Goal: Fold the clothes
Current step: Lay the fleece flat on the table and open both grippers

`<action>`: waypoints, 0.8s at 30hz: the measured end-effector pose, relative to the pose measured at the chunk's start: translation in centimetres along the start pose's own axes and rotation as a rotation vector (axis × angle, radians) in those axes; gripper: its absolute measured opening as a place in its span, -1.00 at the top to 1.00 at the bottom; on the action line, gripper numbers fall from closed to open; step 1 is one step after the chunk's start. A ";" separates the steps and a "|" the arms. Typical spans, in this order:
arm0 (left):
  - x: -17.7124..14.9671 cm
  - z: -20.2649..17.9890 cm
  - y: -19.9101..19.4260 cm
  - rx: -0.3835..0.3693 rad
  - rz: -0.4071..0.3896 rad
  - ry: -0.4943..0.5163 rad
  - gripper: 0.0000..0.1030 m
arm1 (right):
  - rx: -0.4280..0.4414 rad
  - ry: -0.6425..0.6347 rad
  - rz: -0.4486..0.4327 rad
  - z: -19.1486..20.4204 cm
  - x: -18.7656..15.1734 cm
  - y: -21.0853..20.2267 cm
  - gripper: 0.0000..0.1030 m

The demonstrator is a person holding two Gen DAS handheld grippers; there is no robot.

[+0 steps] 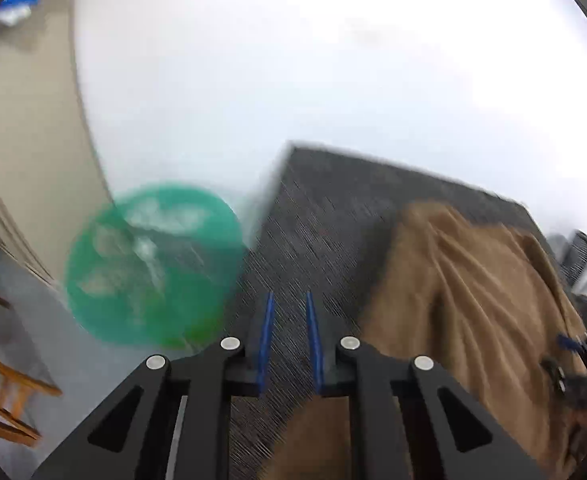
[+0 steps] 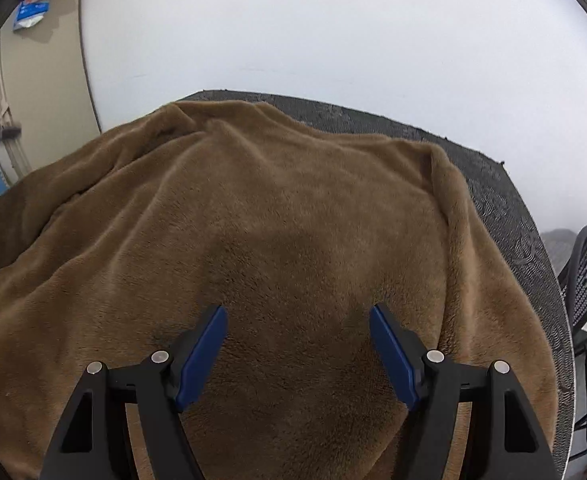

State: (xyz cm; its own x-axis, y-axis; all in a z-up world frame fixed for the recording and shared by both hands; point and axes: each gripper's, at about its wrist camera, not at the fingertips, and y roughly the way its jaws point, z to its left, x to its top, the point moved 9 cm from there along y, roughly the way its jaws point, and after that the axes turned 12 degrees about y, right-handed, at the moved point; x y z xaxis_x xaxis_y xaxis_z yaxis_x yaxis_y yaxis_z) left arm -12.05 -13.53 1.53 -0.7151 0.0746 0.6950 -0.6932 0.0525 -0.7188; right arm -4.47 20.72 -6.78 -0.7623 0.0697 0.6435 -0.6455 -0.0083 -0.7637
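Garment: brown fleece garment (image 2: 277, 240) is lying rumpled on the dark mat (image 2: 505, 200), atop the white table (image 2: 333, 32).
Right gripper (image 2: 298, 354): hovering low over the fleece, jaws standing wide apart, gripping nothing.
Left gripper (image 1: 289, 338): sitting over bare mat beside the cloth, jaws nearly closed, nothing between them.
Green basket (image 1: 153, 268): standing off the table's edge; view is blurring.
Risk: thick pile may be bunching, so a pinch could catch several layers and skew the fold.

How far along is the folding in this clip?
Barely begun. Done: the brown fleece garment is spread, rumpled, over the dark mat. In hand: nothing; the right gripper hovers open above it, and the left gripper has nothing between its narrowly parted jaws. Left: every fold.
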 end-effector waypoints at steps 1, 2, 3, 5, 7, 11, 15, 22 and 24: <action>-0.3 -0.4 0.1 -0.028 0.011 -0.008 0.64 | -0.001 0.003 0.003 0.0 -0.1 0.2 -0.46; -0.6 -0.7 0.1 -0.057 0.022 -0.016 0.64 | -0.007 0.005 0.004 -0.1 -0.2 0.3 -0.46; -0.9 -1.1 0.2 -0.085 0.033 -0.023 0.64 | -0.013 0.005 0.006 -0.1 -0.3 0.5 -0.46; -1.5 -1.9 0.3 -0.142 0.054 -0.039 0.63 | -0.022 0.004 0.011 -0.2 -0.5 0.8 -0.46; -2.0 -2.6 0.3 -0.199 0.076 -0.054 0.29 | -0.027 0.006 0.019 -0.3 -0.7 1.3 -0.46; -3.1 -4.1 0.4 -0.313 0.119 -0.085 -0.37 | -0.021 0.020 0.035 -0.2 -0.7 2.2 -0.46; -5.2 -5.7 1.0 -0.348 0.177 -0.079 -0.37 | -0.014 0.027 0.037 -0.5 -0.7 2.0 -0.46; -9.8 -8.4 3.0 -0.328 0.293 -0.029 0.50 | -0.012 0.035 0.032 -0.3 -0.8 2.0 -0.46; -9.9 -7.7 3.5 -0.303 0.300 -0.030 0.85 | -0.010 0.035 0.030 -0.2 -0.8 2.0 -0.46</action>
State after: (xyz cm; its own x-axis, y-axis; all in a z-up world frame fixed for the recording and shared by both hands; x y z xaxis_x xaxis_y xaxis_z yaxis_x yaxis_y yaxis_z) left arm -6.77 -6.45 -7.98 -0.8863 0.1026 0.4517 -0.3997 0.3235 -0.8577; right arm -5.16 20.89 -8.78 -0.7789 0.1048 0.6183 -0.6218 -0.0009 -0.7832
